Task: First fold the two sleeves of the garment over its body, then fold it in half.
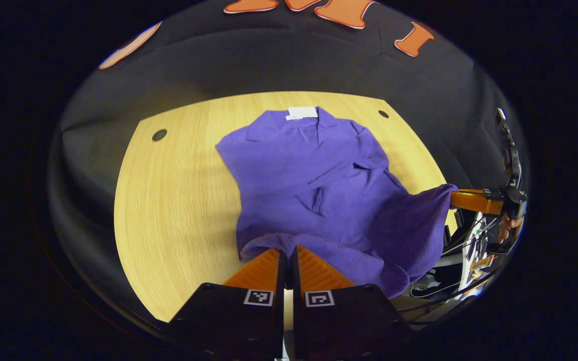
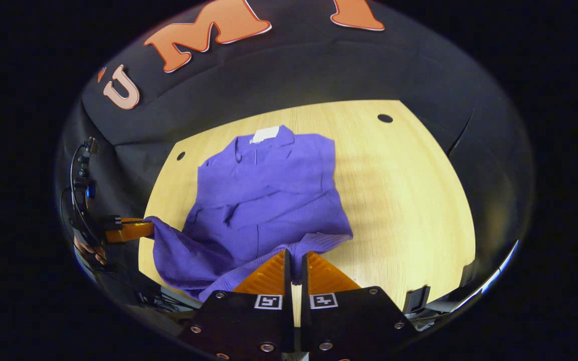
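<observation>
Tongs, left (image 1: 286,253) and right (image 2: 294,258), both clamp the purple garment's (image 1: 309,175) hem, lifted off the desk (image 1: 178,200)

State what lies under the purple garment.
The purple garment lies on the wooden table, bare around it. Its folded sleeves cover the body; anything underneath stays hidden.

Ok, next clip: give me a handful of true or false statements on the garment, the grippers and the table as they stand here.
1. The purple garment lies on a wooden table. True.
2. Both sleeves hang off the table's sides. False: they lie folded over the body.
3. The left gripper is shut on the garment's hem. True.
4. The right gripper hangs open above the collar. False: it is shut on the hem, at the other corner.
5. A white label shows at the collar. True.
</observation>
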A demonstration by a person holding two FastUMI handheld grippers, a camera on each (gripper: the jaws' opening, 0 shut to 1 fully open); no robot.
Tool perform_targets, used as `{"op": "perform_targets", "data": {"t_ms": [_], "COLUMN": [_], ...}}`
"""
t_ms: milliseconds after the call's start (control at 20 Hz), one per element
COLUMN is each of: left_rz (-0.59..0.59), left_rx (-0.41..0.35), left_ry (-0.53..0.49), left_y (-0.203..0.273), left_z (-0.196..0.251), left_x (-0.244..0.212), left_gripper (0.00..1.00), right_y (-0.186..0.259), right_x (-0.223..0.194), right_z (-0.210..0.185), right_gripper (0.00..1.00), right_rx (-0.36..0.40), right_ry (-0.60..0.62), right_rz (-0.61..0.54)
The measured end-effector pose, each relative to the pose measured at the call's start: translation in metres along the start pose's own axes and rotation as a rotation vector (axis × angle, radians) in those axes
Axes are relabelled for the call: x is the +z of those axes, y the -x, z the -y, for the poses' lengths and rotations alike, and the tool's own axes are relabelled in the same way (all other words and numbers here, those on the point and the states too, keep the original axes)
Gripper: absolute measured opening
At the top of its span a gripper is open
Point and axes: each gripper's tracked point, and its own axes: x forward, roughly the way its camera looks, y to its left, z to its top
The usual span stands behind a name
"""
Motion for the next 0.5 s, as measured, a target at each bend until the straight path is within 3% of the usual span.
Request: {"op": "perform_targets", "data": {"t_ms": [300,500], "left_rz": [0.049,0.082], "left_rx": [0.003,0.041], "left_ry": [-0.078,-0.104], "left_y": [0.0,-0.013], "left_z": [-0.018,-0.019], "left_x": [0.072,0.124], "left_gripper": [0.09,0.09], "right_y": [-0.007,-0.026], "right_x": [0.057,0.097], "right_z": [-0.006,-0.003], "right_gripper": [0.05,0.05], "right_rx": [-0.069,-0.04], "right_ry": [-0.027,-0.019], "right_rz": [0.077,0.091]}}
